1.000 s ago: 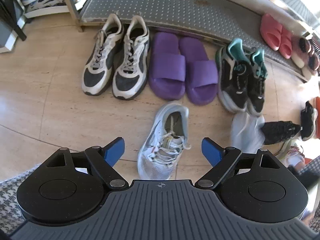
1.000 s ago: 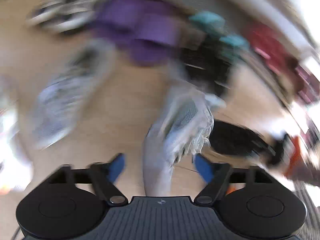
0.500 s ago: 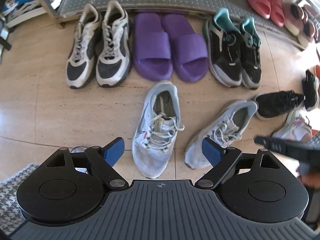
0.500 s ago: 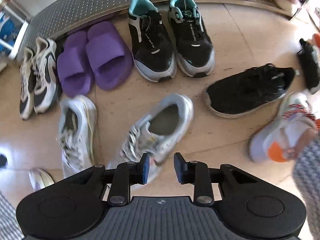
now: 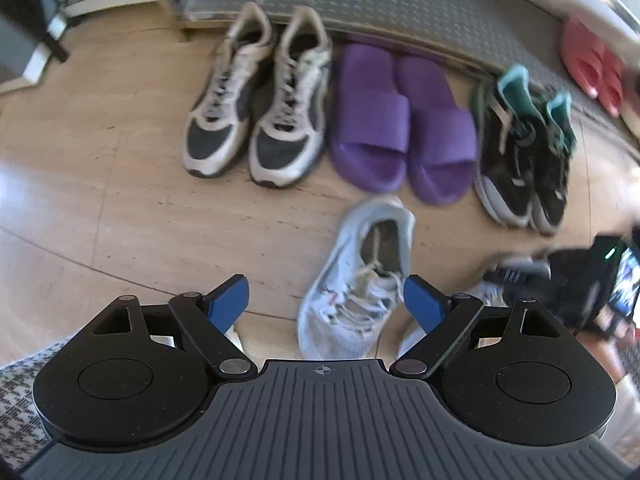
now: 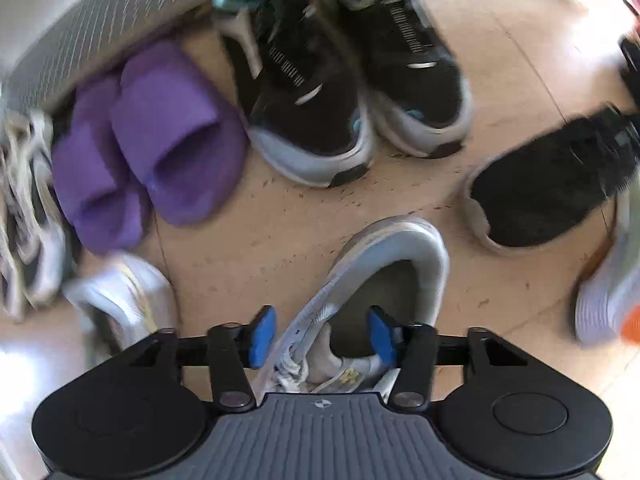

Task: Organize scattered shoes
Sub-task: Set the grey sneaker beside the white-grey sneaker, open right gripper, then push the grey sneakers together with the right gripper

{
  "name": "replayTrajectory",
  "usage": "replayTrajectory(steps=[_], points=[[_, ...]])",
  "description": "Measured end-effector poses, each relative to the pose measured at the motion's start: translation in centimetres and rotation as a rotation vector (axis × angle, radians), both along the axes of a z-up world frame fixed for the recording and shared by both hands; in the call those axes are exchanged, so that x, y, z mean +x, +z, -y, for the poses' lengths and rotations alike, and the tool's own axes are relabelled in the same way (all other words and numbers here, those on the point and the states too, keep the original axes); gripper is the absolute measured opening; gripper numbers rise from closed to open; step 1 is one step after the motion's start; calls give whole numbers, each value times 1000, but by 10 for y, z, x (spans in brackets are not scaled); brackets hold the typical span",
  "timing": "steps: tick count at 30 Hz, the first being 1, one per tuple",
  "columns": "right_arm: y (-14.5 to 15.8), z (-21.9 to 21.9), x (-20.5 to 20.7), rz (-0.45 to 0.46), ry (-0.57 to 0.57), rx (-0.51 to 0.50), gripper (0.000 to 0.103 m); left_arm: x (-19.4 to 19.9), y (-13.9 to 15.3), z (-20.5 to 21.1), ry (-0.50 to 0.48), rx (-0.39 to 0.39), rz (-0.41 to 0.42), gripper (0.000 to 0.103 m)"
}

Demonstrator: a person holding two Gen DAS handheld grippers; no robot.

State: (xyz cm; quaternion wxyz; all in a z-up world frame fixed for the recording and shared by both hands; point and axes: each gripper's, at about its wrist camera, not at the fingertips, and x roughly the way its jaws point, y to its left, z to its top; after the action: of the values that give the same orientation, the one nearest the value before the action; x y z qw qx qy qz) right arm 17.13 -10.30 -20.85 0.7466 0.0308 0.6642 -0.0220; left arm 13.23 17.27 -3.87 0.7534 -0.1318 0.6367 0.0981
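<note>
The pale grey laced mesh sneaker (image 6: 384, 276) lies on the beige tiled floor (image 6: 280, 240) between my right gripper (image 6: 322, 334)'s parted blue pads (image 6: 262, 334), which straddle its collar side without clamping. Its long axis runs near to far, heel far and tilted right. Its mate (image 5: 360, 276) lies to the left, under my wide-open left gripper (image 5: 326, 304), heel far. Beyond stand purple slides (image 6: 160, 136) and black-and-teal trainers (image 6: 344, 72); bare floor separates them. A black sneaker (image 6: 552, 188) lies right.
</note>
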Motion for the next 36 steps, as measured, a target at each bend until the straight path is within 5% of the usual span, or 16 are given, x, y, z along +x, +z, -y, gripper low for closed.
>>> replayTrajectory(steps=[3,6,9,17,22,26,30,36], points=[[-6,-28,-9,-9,184,-36,21,0,-1,-8,32,-14,-4,89],[-6,-54,-18,-56,277,38,12,0,-1,-12,42,-25,-4,89],[-8,-78,-25,-59,274,68,13,-2,0,-13,42,-32,-3,89],[-8,-95,-9,-76,56,166,13,-2,6,-18,54,-52,18,89],[-6,-127,-4,-42,182,149,13,-2,8,-16,50,-51,22,89],[1,-141,2,-22,263,134,23,0,7,-11,33,-41,14,89],[38,-124,1,19,290,145,63,3,8,2,-23,-22,22,89],[121,-35,0,60,246,124,66,4,4,28,-123,10,29,89]])
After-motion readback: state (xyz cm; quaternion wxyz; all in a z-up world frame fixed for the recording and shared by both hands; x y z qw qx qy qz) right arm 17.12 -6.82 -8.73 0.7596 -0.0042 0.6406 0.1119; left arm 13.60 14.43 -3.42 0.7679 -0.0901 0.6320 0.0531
